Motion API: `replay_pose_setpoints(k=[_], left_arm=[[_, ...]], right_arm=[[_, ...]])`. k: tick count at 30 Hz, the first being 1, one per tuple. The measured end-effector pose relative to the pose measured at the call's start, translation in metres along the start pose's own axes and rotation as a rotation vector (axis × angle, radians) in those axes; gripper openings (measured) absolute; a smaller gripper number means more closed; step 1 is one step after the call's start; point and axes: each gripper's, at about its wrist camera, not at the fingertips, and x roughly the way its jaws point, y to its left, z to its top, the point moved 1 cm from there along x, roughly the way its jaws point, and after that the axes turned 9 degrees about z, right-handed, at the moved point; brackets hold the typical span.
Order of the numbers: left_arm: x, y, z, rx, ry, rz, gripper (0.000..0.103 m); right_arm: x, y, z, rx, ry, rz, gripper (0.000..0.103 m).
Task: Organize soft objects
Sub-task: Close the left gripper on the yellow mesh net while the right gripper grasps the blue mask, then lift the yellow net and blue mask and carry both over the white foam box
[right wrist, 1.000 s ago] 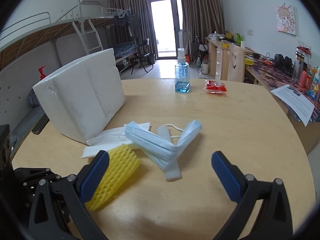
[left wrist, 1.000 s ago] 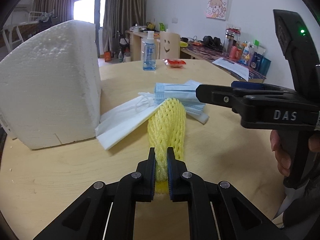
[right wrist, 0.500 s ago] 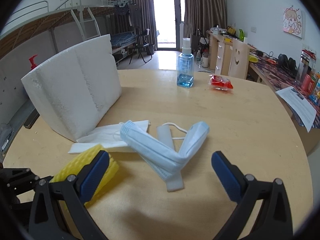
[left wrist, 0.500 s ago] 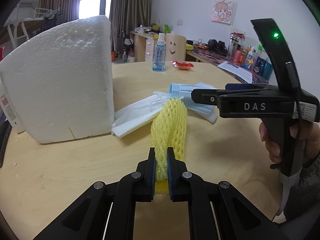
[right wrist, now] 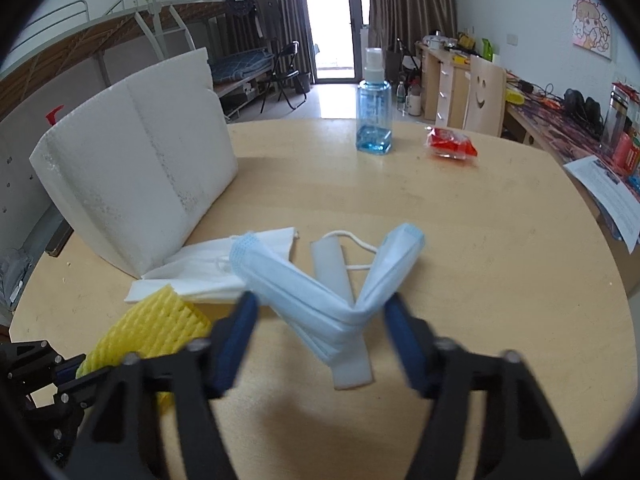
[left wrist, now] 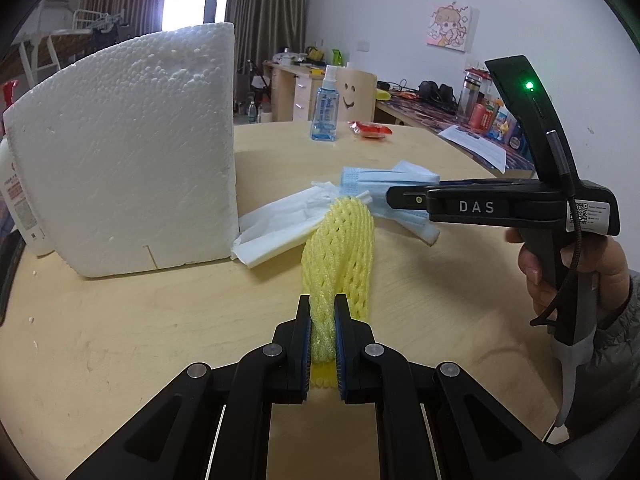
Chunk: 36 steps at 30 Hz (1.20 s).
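The left tongs point(left wrist: 322, 322) are clamped on the yellow foam net point(left wrist: 340, 248) near the table's point(right wrist: 500, 240) front edge; the right tongs point(right wrist: 322, 320) (pads apart) straddle the blue mask point(right wrist: 320, 300).

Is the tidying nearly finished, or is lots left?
Barely started: nothing looks sorted yet. The left claw is pinching the yellow foam net. The right claw is open around the blue face masks. The white masks still lie loose beside the styrofoam block.

Left tongs point(left wrist: 322, 322) pinched shut — right tongs point(right wrist: 322, 330) spread.
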Motion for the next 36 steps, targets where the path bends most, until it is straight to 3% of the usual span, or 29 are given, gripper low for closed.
replay_pose_setpoints(k=[4,6,21,28,36], left_arm=[[-0.003,0.001,0.0,0.0,-0.008,-0.003,0.01],[-0.005,0.001,0.001,0.0,-0.014,-0.006,0.01],[-0.025,-0.006,0.0,0.021,-0.056,-0.004,0.01],[-0.036,-0.009,0.002,0.022,-0.084,0.006,0.01],[-0.05,-0.011,0.0,0.031,-0.112,0.012,0.01]], right_arm=[[-0.003,0.003,-0.003,-0.009,-0.007,0.003,0.027],[-0.006,0.004,-0.002,-0.011,-0.015,0.022,0.022],[-0.039,0.009,-0.001,-0.031,-0.103,0.03,0.02],[-0.054,0.007,-0.003,-0.021,-0.136,0.035,0.011],[-0.074,0.008,-0.005,-0.027,-0.182,0.043,0.011]])
